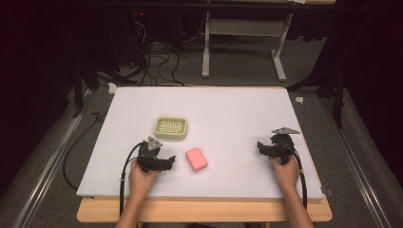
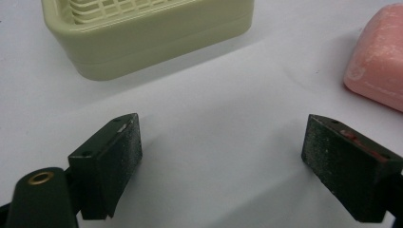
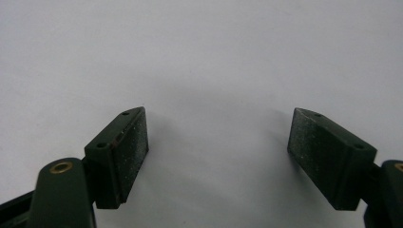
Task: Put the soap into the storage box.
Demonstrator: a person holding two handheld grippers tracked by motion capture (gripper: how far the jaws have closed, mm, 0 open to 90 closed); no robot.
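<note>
— Near the front edge of the worktop, where does the soap sit relative to my tools?

— The pink soap lies just right of my left tool, apart from it, and well away from my right tool. So the left hand is clearly nearer.

— And the dish?

— The soap dish stands behind the soap, toward the far edge and a little left, not touching it.

— How does the soap lie?

— Its long axis runs roughly front to back, tilted slightly. I judge my left tool should swing right and close across the short sides.

— State of the tools?

— Both stand with jaws wide apart, holding nothing, over bare worktop.
</note>
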